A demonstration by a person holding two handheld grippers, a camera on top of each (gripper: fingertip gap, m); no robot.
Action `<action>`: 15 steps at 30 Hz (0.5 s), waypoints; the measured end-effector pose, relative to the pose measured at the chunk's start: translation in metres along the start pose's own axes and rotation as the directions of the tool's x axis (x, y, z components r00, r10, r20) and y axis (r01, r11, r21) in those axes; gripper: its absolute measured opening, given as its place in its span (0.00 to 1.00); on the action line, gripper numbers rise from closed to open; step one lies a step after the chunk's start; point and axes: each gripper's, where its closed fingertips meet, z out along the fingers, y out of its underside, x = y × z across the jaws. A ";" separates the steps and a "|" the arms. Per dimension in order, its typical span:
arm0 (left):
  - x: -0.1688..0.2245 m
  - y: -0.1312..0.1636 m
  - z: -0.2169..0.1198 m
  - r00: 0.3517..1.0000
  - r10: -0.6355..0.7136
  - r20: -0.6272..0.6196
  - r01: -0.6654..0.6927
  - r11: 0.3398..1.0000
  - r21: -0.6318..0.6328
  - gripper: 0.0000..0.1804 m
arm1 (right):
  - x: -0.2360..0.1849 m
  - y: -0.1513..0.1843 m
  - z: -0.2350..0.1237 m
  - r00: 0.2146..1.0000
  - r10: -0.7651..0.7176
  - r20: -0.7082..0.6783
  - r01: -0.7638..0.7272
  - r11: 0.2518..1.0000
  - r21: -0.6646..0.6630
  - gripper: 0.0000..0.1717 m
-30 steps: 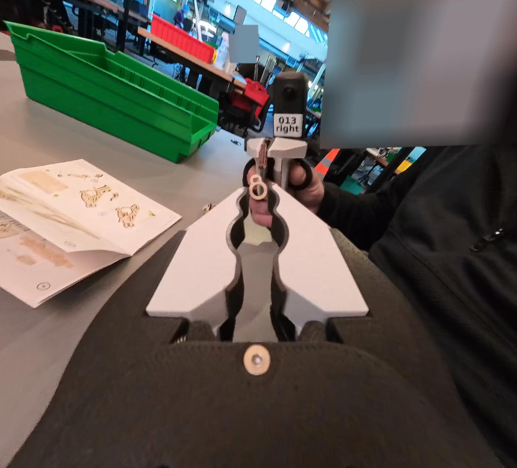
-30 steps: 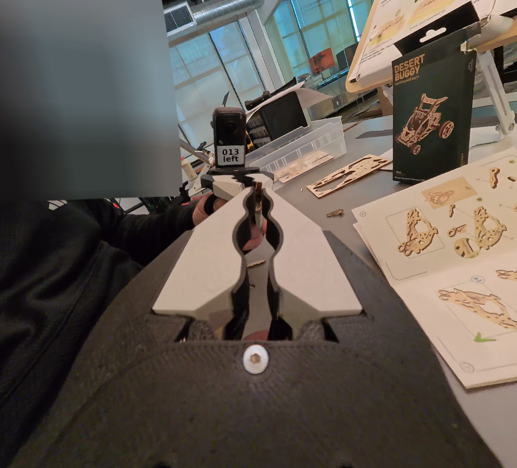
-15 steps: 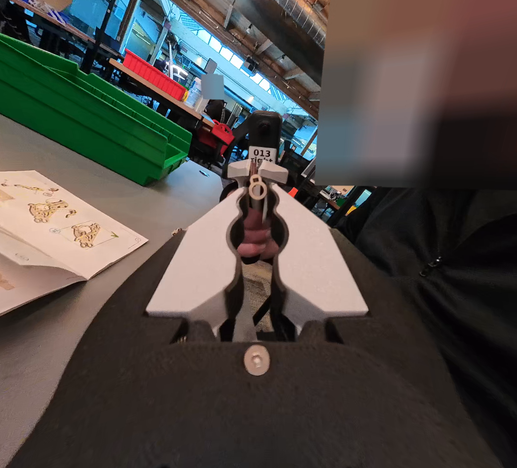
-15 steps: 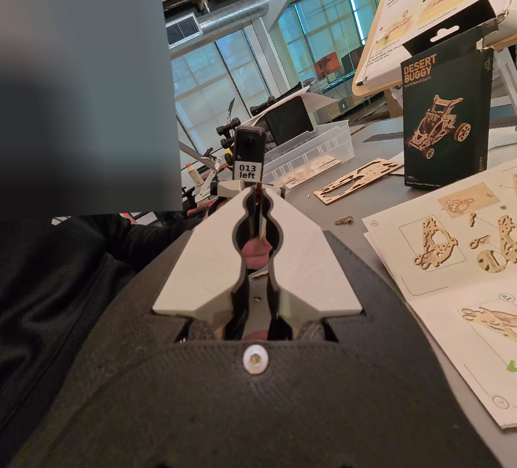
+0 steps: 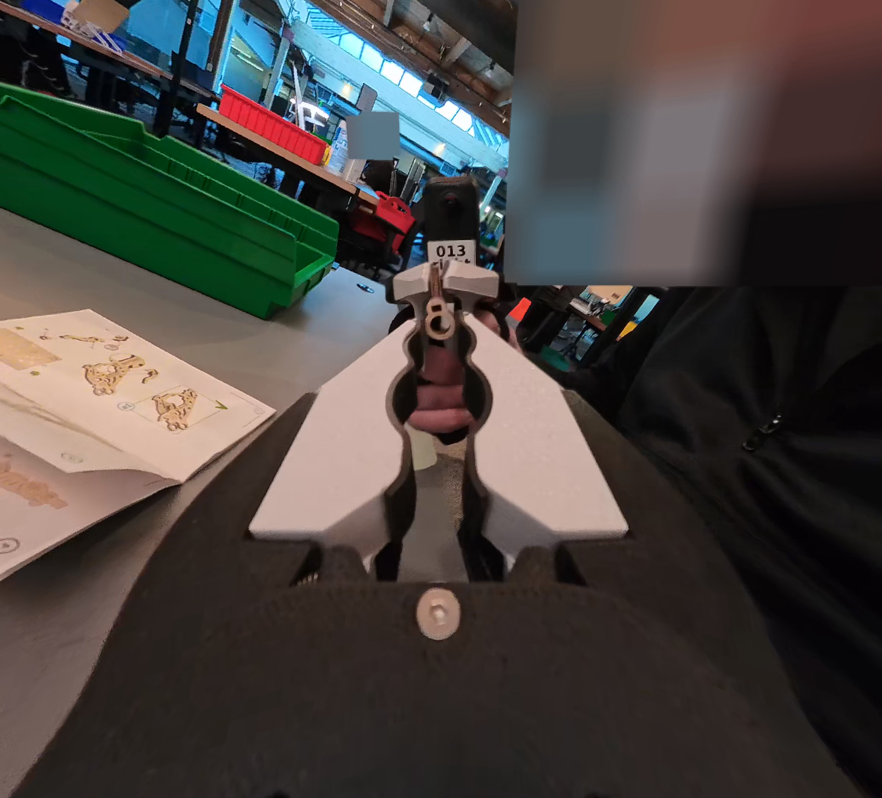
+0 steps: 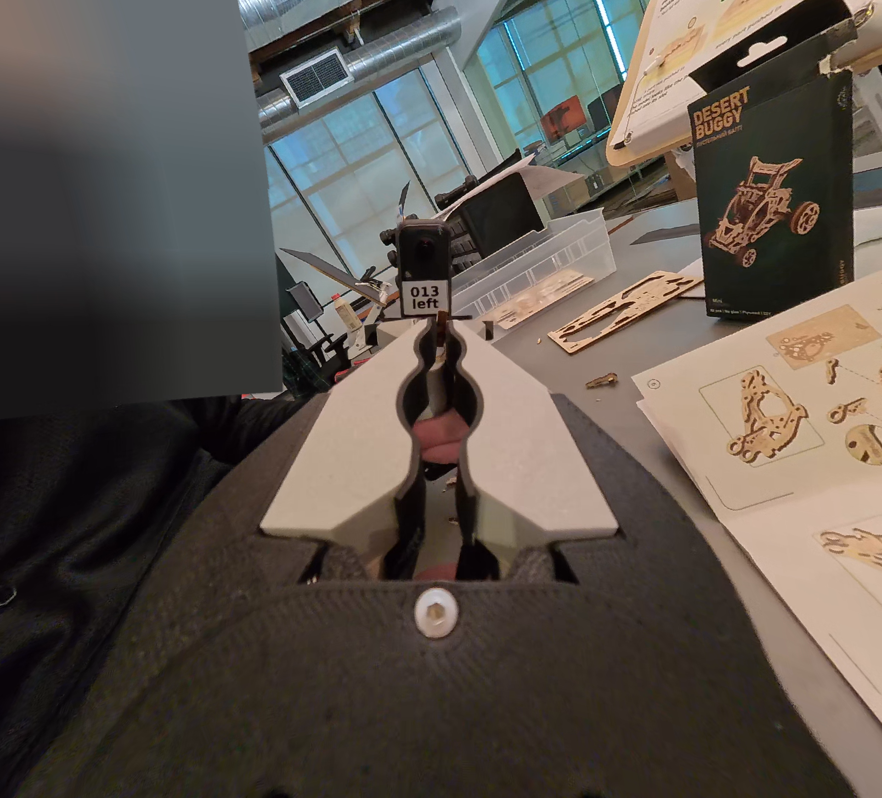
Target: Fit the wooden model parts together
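Note:
The two grippers face each other tip to tip above the grey table. In the left wrist view, my left gripper (image 5: 439,322) is shut on a small pale wooden part with two holes (image 5: 438,320), seen face-on between its fingertips. Just behind it, my right gripper (image 5: 446,286) is shut on a thin flat wooden part (image 5: 434,283), seen edge-on and meeting the holed part. In the right wrist view, my right gripper (image 6: 441,331) pinches the same thin part (image 6: 442,325), dark and edge-on. The left gripper's fingers are mostly hidden behind it.
A green bin (image 5: 167,202) and an open instruction booklet (image 5: 119,393) lie to the left. In the right wrist view are the booklet (image 6: 763,417), a dark model box (image 6: 773,202), a punched wooden sheet (image 6: 625,307), a clear tray (image 6: 539,269) and a loose wooden piece (image 6: 602,379). Less than 4 cm separates the two grippers' tips.
Both grippers tilted and shifted a little while staying tip to tip. Each kept its wooden part in its grasp, and the two parts stay close together.

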 end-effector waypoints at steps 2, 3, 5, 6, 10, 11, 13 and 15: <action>-0.002 0.004 0.001 0.999 0.042 0.022 -0.041 0.998 -0.049 0.05 | 0.002 0.002 0.001 1.000 0.008 -0.009 -0.008 1.000 -0.018 0.00; -0.002 0.004 0.001 0.997 0.069 0.029 -0.067 0.996 -0.067 0.05 | 0.002 0.003 0.001 1.000 0.005 -0.011 -0.005 1.000 -0.030 0.00; -0.002 0.005 0.001 0.991 0.124 0.042 -0.118 0.986 -0.116 0.05 | 0.001 0.004 0.002 1.000 -0.006 -0.016 0.006 0.999 -0.052 0.00; -0.004 0.007 0.000 0.985 0.163 0.055 -0.153 0.976 -0.158 0.06 | 0.002 0.005 0.002 1.000 -0.013 -0.026 0.011 0.997 -0.078 0.00; -0.007 0.018 -0.001 0.950 0.308 0.057 -0.273 0.903 -0.333 0.06 | 0.004 0.014 0.000 0.999 -0.033 -0.033 0.026 0.982 -0.188 0.00; -0.007 0.021 -0.002 0.942 0.333 0.049 -0.292 0.881 -0.373 0.05 | 0.005 0.016 0.000 0.999 -0.037 -0.029 0.030 0.975 -0.219 0.00; -0.008 0.025 -0.003 0.925 0.378 0.035 -0.325 0.836 -0.442 0.05 | 0.005 0.021 0.000 0.999 -0.042 -0.024 0.034 0.961 -0.273 0.00; -0.009 0.030 -0.005 0.905 0.426 0.014 -0.360 0.782 -0.509 0.06 | 0.005 0.026 0.000 0.998 -0.061 -0.015 0.053 0.941 -0.333 0.00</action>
